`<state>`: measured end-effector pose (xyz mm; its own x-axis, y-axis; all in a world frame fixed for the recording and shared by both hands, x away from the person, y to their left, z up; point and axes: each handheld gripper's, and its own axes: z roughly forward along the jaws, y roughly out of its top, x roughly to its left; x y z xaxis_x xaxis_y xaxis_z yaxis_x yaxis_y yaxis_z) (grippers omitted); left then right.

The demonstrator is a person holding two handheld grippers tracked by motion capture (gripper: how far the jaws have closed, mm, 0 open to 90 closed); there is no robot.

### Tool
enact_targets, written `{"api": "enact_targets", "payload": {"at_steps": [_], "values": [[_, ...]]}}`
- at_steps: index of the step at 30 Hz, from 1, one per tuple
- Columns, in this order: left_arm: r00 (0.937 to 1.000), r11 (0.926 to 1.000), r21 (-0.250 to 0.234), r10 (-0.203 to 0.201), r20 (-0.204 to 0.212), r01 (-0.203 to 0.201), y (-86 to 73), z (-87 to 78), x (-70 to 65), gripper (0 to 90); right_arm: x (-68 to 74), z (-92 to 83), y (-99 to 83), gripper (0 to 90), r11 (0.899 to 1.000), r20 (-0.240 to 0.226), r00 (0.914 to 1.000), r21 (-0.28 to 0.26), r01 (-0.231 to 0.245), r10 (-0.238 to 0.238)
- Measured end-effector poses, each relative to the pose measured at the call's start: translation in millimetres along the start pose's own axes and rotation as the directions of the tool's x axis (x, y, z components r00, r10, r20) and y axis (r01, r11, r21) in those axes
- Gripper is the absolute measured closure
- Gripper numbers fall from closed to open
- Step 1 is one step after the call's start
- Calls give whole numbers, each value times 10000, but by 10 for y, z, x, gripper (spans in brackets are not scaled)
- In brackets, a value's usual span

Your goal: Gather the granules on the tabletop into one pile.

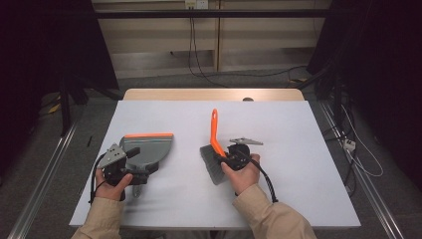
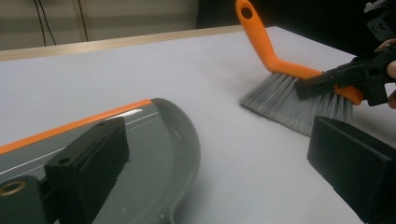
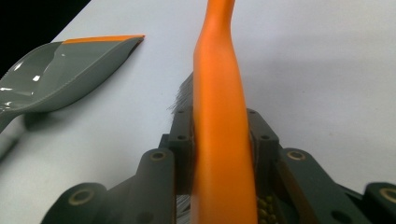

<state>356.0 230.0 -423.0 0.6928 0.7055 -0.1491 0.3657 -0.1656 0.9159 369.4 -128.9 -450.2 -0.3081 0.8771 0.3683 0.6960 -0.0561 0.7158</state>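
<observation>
My right claw (image 1: 225, 158) is clamped on the orange-handled brush with grey bristles (image 1: 214, 144), bristles resting on the white tabletop (image 1: 278, 149). My left claw (image 2: 224, 168) stands open astride the grey plastic dustpan with an orange lip (image 1: 147, 149), gripping nothing. Both tools are ready; I see no debris, so sweeping hasn't started.

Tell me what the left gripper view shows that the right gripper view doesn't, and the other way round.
Left gripper view: the brush's grey bristles spread on the table, the right gripper clamped on the brush from the side, and its own jaws standing apart, one over the dustpan. Right gripper view: a close look along the orange brush handle, both jaws pressed against it. Both: the grey dustpan with its orange edge, the brush, and the white table.
</observation>
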Motion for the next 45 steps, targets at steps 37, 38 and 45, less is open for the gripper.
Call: {"api": "enact_targets", "payload": {"at_steps": [37,38,45], "values": [[10000,10000,42,-57,-10,57,-5,14,11,52,101,-40,150,709,9975,-823,9962,-620,-331,279],[10000,10000,41,-62,-8,62,-6,14,12,52,137,-6,145,709,9977,-911,9954,-570,-353,300],[10000,10000,63,-76,-22,76,-7,11,19,52,267,223,105,710,9988,-992,9941,-175,-454,435]]}}
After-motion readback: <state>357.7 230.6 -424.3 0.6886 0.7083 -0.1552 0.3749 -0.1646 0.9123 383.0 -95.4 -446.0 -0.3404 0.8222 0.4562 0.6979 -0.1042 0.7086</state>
